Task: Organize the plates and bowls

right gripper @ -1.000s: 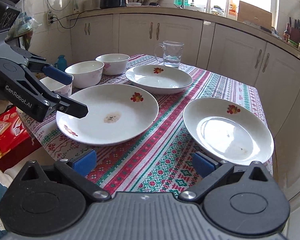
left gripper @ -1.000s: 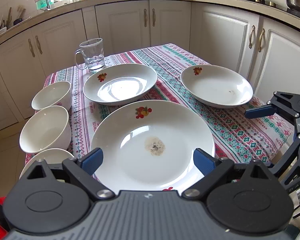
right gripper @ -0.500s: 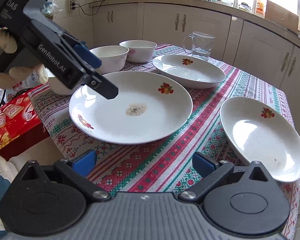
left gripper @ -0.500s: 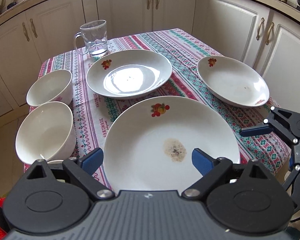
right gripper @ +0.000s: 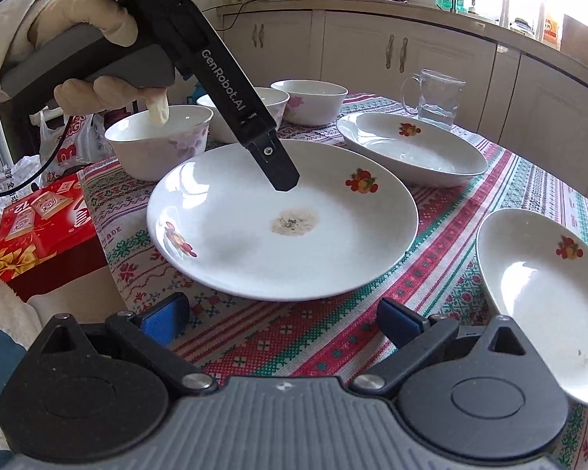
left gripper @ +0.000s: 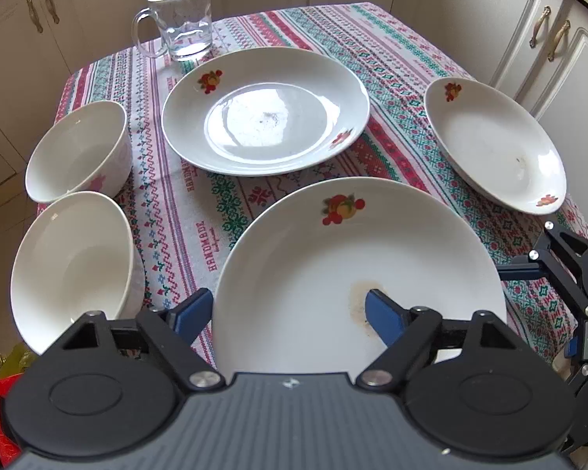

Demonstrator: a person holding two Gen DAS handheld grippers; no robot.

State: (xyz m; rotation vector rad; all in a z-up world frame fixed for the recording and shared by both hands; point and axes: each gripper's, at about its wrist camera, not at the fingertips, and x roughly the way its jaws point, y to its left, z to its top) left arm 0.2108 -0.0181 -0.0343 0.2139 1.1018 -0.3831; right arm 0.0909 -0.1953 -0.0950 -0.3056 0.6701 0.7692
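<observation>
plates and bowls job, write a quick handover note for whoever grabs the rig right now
Left gripper: jaws have just been closing, straddling the near-left rim of the big stained plate; one finger over the inside, not pinched yet.
Right gripper: open, empty, over the tablecloth in front of that plate.
Other things: two smaller plates, three bowls along the left edge, glass mug at the far side.
Done: nothing stacked.
Left: grip the big plate, stack the plates, nest the bowls.

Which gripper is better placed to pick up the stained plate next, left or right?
Left. The left gripper already straddles the stained plate's rim, jaws just closing; the right gripper hangs open over the tablecloth, short of it.
</observation>
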